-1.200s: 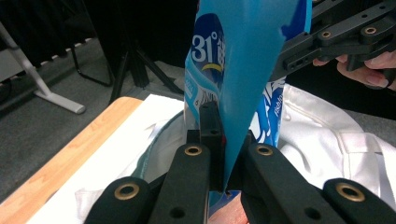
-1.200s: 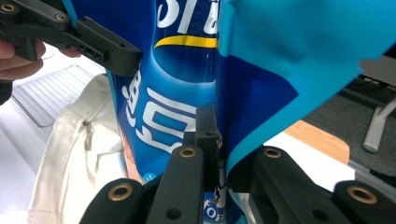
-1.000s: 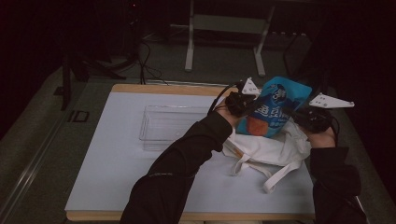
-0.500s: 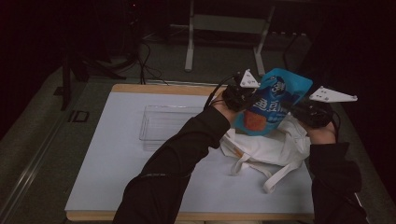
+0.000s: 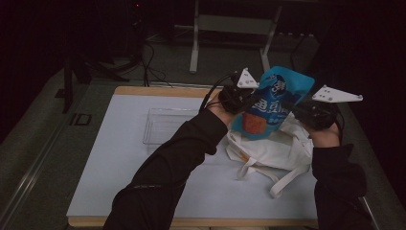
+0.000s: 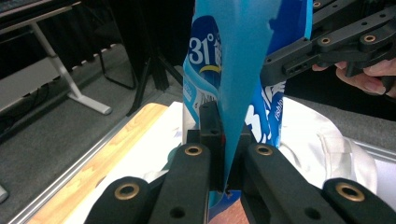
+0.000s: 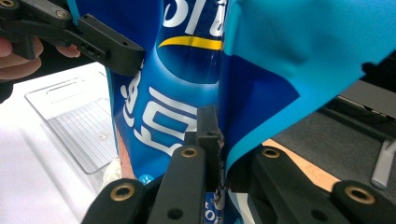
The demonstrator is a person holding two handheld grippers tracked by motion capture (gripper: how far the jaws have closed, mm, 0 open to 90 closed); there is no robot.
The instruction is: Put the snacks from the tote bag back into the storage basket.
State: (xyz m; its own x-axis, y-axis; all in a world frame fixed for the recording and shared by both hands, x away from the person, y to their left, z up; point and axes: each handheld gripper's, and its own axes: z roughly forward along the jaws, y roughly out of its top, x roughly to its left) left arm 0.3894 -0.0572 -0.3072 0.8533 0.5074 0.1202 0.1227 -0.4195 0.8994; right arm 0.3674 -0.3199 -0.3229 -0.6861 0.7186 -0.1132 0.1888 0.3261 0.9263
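Two claws, left claw (image 5: 249, 98) and right claw (image 5: 292, 108), clamped on blue bag (image 5: 270, 103); white table (image 5: 124, 167), dark room.

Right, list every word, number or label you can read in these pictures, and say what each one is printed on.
"31°" in white, on the blue snack bag, read in the left gripper view.
Large white characters on the blue snack bag: cropped and partly covered in the right gripper view, too blurred to read in the high view.
Small white lettering along the bag's edge in the left gripper view: too small to read.
White cloth bag, clear tray: no text seen.
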